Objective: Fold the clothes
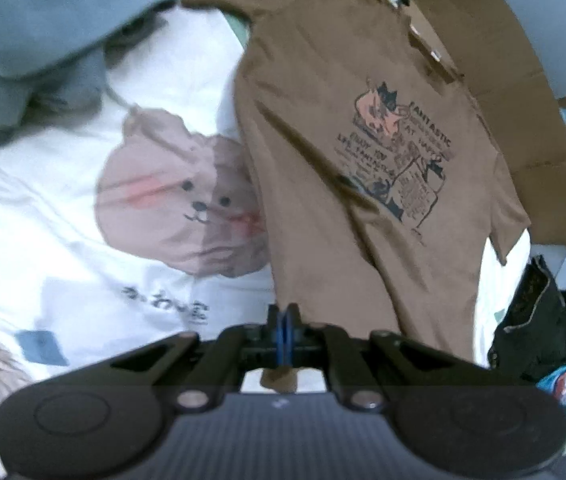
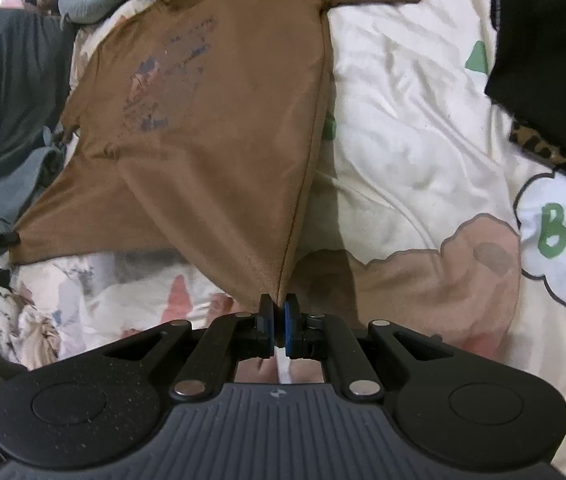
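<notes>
Bed: you work over a white quilt (image 1: 63,240) with a pink bear face (image 1: 179,204) printed on it.
Room: a grey-blue blanket (image 1: 43,20) sits at 10 o'clock in your left view, flat cardboard (image 1: 523,80) at 2 o'clock.
Shirt: the brown T-shirt (image 1: 343,160) hangs stretched over the quilt, its picture (image 1: 399,160) facing your left camera.
Left gripper (image 1: 283,312): clamped tight on one brown corner.
Right gripper (image 2: 278,304): pinched on the other corner, along a seam.
Edges: black clothes (image 2: 547,60) lie at 2 o'clock in your right view, near the shirt's sleeve.
Open room: bare quilt (image 2: 403,140) lies at 1 o'clock there.
</notes>
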Available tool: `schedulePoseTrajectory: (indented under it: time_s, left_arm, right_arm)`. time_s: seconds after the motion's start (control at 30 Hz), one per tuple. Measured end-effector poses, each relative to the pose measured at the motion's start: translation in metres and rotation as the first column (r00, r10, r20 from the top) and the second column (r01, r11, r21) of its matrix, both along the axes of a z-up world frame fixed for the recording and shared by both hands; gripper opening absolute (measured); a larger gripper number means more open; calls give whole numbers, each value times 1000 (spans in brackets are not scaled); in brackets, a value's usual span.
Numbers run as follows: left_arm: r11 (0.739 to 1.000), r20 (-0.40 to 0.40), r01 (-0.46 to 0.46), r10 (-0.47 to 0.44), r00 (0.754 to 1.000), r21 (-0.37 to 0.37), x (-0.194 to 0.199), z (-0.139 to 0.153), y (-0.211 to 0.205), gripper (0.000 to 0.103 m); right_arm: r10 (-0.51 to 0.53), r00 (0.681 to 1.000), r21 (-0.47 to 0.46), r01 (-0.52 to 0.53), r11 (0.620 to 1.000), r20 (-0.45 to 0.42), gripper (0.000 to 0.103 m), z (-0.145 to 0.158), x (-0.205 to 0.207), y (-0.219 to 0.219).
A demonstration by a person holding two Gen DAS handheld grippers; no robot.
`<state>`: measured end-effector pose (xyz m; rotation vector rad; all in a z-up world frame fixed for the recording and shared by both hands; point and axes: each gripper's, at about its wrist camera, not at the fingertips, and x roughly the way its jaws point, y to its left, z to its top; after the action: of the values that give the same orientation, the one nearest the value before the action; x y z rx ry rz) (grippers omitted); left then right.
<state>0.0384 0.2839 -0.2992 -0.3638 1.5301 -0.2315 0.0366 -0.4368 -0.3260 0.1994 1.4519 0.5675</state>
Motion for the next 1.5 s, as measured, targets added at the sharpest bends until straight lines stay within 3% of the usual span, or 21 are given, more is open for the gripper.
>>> schedulePoseTrajectory:
  time_s: [0.3,0.5,0.73,0.83,0.9,1.13,1.5]
  left_arm:
    - [986,18,101,-104,994,132,3,11,22,2]
    - [962,-7,142,-145,989,231,-7,-31,29,2]
    - [959,-40,125,-118,992,254,-23,-95,32,4]
    - [957,-15,130,-130,991,261,-28,-103,32,19]
    - [956,7,114,-120,993,271,-32,-103,36,22]
    - [955,22,47,-56,998,294,-43,-107,65,20]
    - [960,30,65,-76,997,271,-54,-128,67,20]
  right_arm:
    - [250,968,3,-250,968,-20,2,-52,113,-54]
    - [233,971,-50,-235,971,-50,2,-94,111,-56]
    - [216,974,-121,-224,967,-74,2,-136,104,-53]
    - [231,971,-147,-239,960,-69,2,-140,104,-49]
    - [237,969,-156,-245,957,-63,2,-139,107,-48]
    - [251,967,-192,-254,948,-39,2,-134,111,-43]
    - [261,965,-246,-256,935,-10,2,-131,113,-39]
